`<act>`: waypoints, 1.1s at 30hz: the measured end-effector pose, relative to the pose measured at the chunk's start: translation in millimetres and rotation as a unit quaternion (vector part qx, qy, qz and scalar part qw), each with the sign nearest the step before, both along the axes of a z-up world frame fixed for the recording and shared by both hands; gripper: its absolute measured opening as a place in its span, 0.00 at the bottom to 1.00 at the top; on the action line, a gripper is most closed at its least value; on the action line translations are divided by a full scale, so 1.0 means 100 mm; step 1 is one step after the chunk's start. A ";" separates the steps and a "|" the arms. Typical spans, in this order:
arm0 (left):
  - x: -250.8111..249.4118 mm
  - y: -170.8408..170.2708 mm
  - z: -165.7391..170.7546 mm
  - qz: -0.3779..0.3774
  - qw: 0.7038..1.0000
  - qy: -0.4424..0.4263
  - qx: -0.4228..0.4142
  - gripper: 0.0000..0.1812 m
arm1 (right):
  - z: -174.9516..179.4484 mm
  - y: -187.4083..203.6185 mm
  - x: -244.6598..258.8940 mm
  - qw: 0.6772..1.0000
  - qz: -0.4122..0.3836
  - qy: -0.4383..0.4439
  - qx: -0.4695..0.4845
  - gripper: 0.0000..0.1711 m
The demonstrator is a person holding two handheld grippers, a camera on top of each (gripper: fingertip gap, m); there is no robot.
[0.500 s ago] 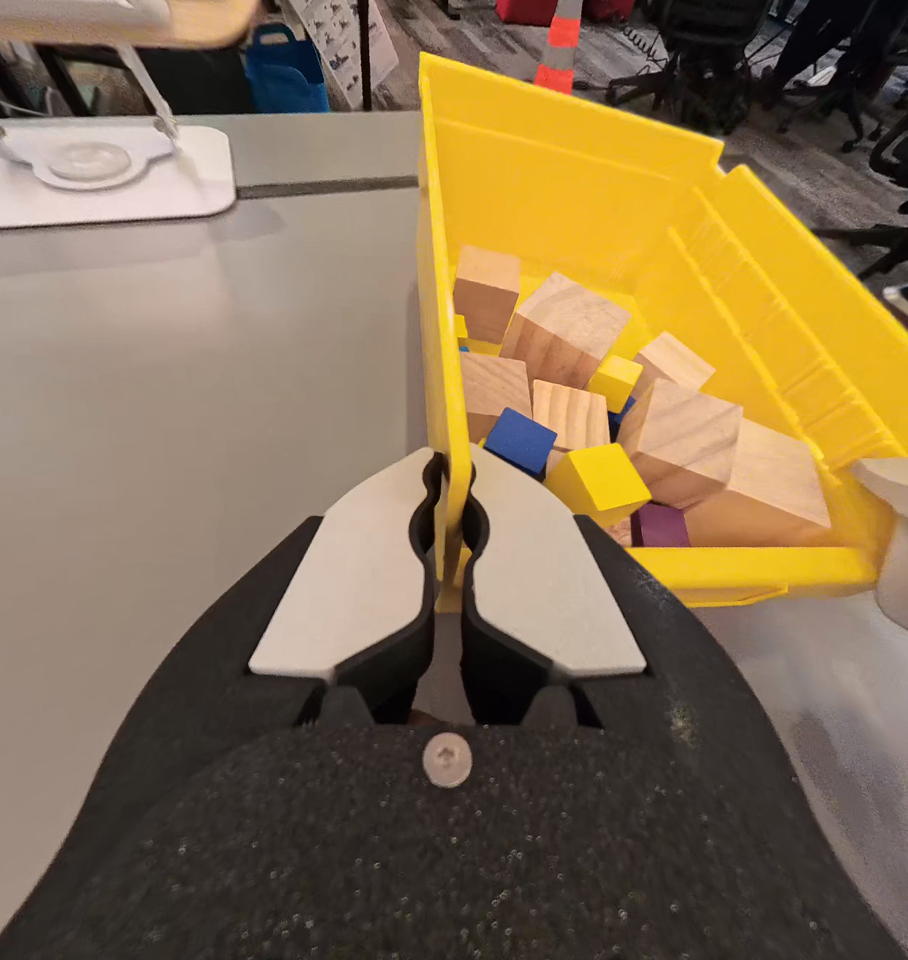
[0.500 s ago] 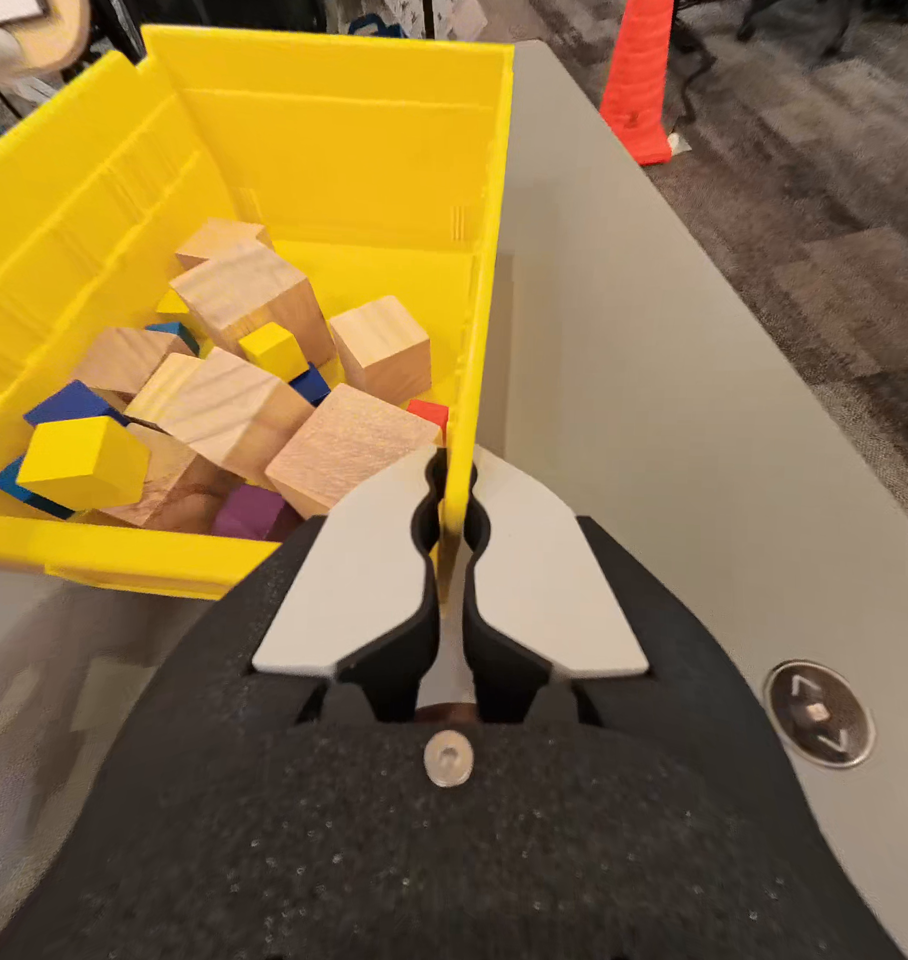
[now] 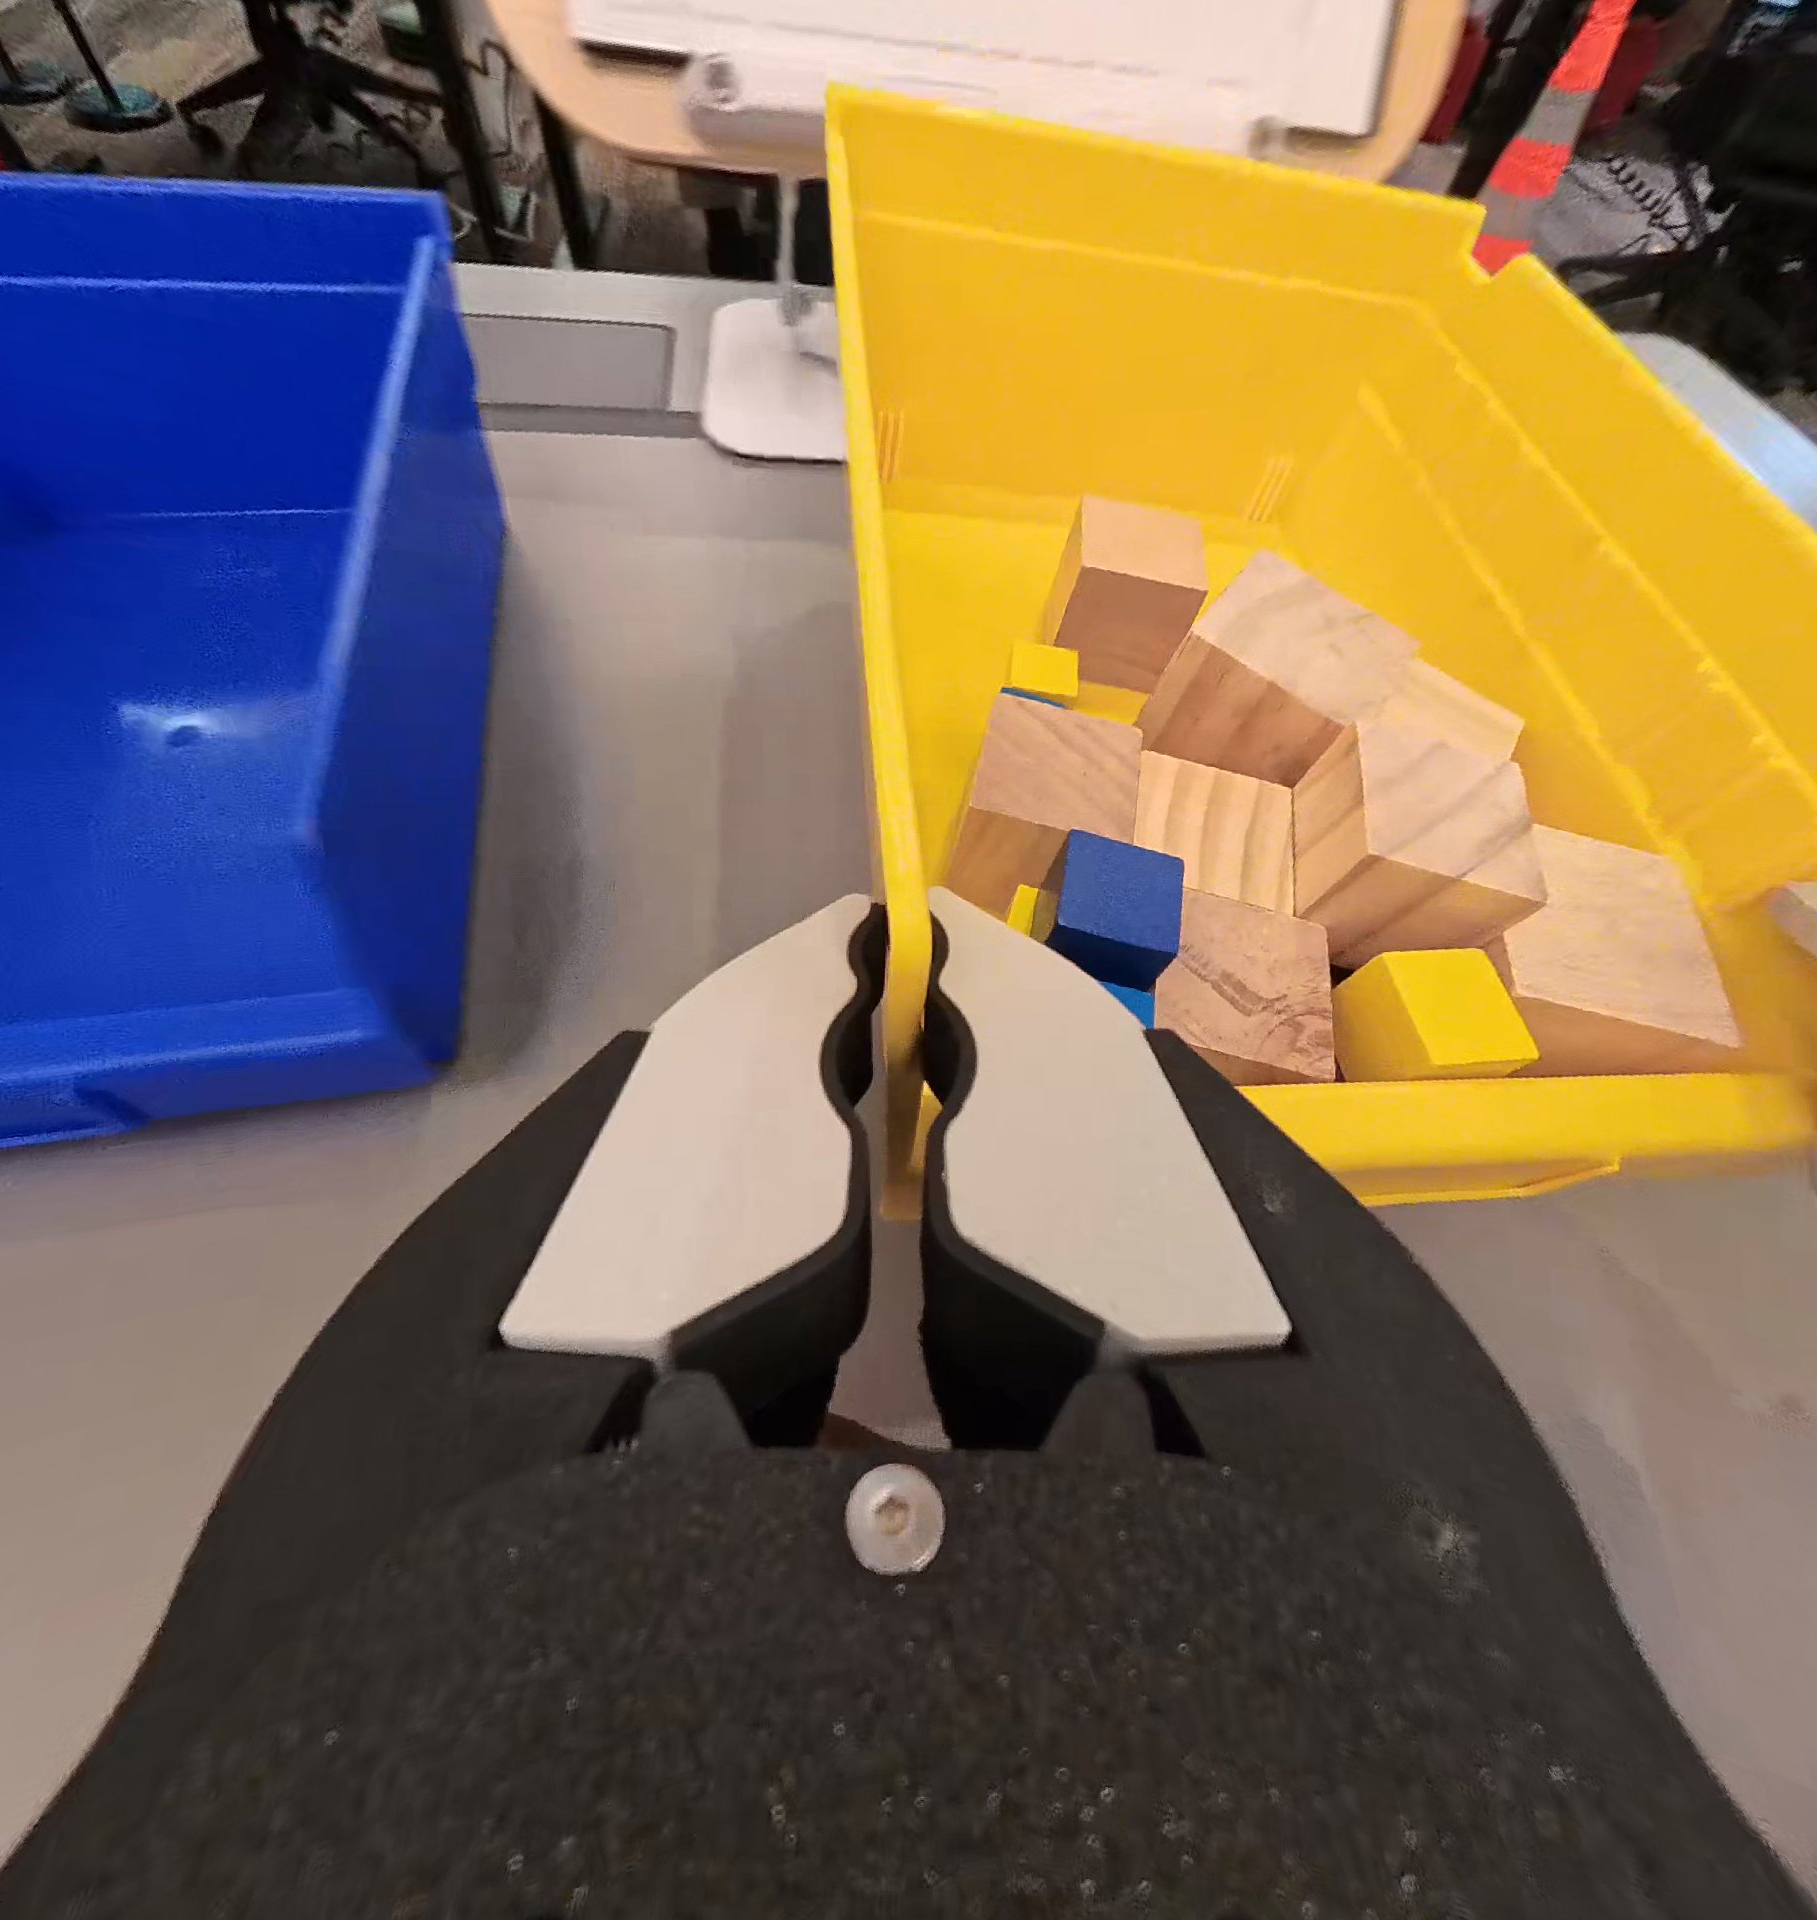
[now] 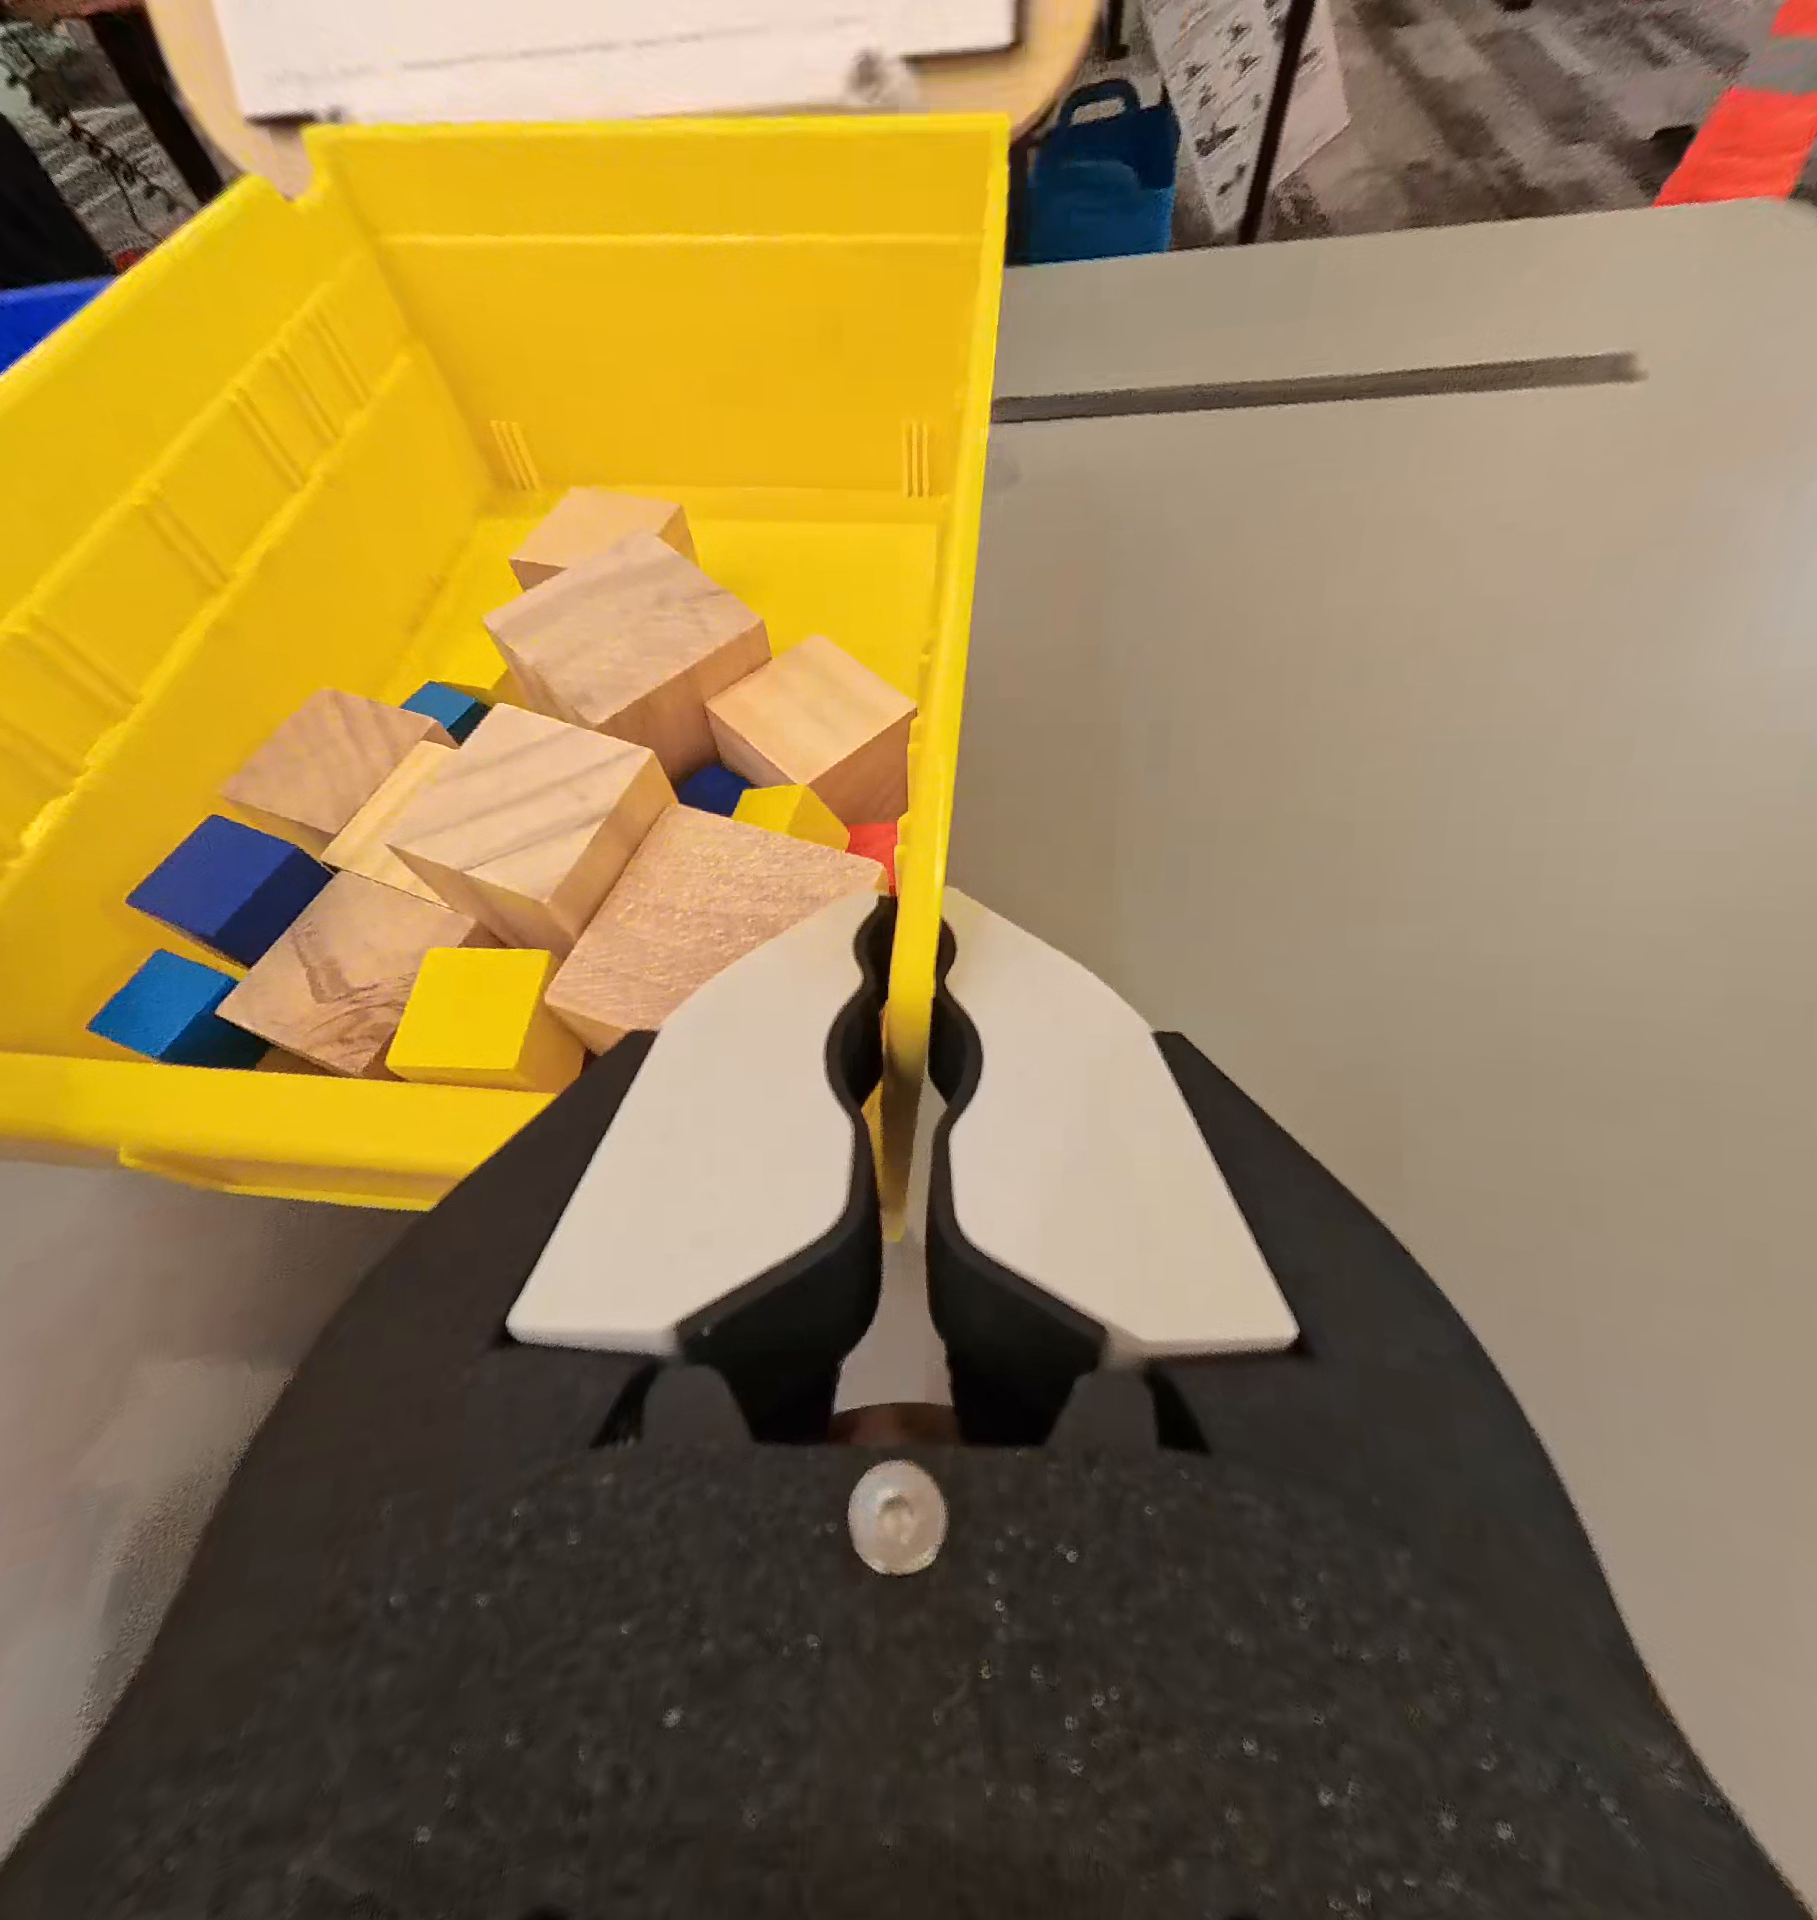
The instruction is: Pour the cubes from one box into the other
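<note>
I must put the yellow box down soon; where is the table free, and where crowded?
Free: the grey table right of the yellow box, and the strip between it and the blue box. Crowded: behind that strip, by the white stand base.

The bin (image 3: pixel 1143 343) is bright yellow, its neighbour bin (image 3: pixel 208 623) deep blue. The cubes (image 4: pixel 571 810) are mostly pale grained wood, a few painted blue, yellow and red. The tabletop (image 4: pixel 1403 727) is plain grey.
</note>
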State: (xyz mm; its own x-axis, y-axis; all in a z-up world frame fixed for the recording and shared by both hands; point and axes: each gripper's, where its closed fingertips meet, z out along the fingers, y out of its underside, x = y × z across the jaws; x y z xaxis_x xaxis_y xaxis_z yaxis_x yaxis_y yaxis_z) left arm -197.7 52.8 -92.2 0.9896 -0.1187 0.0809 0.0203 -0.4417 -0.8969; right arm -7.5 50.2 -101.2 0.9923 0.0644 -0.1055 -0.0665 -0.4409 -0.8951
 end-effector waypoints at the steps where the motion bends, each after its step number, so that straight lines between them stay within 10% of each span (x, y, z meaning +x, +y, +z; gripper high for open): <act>1: -0.12 0.03 -0.04 0.003 1.000 0.001 -0.003 0.02 | -0.04 0.04 -0.12 1.000 0.004 0.000 -0.002 0.02; 9: -0.51 0.18 -0.36 -0.017 1.000 0.012 -0.015 0.03 | -0.20 0.18 -0.52 0.999 0.026 -0.028 0.030 0.06; 15: -0.61 -0.47 0.12 -0.073 0.997 -0.019 0.027 0.19 | 0.12 -0.17 -0.56 0.991 0.101 0.017 0.086 0.20; 20: -2.03 -0.65 0.36 0.060 0.994 -0.038 0.081 0.16 | 0.20 -0.55 -0.86 0.971 0.219 -0.068 0.069 0.16; 27: -3.09 -0.02 -0.25 0.100 0.992 -0.070 -0.021 0.35 | 0.10 -1.05 -1.92 0.929 0.365 -0.025 0.048 0.23; 31: -3.06 0.29 -0.32 0.074 0.996 -0.044 -0.022 0.28 | -0.15 -1.32 -2.37 0.909 0.416 -0.037 0.016 0.24; 33: -2.97 0.30 -0.32 0.050 0.997 -0.058 -0.013 0.04 | -0.25 -1.39 -2.51 0.905 0.423 -0.043 0.004 0.25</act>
State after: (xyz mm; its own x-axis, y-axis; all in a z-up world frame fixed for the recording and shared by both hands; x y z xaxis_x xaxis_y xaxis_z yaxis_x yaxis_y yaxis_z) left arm -495.1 83.1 -123.8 0.9801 -0.0174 0.1979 0.1686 -0.4546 -0.8746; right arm -258.6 -89.3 -126.2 0.5917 0.8057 -0.0271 0.3619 -0.2955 -0.8841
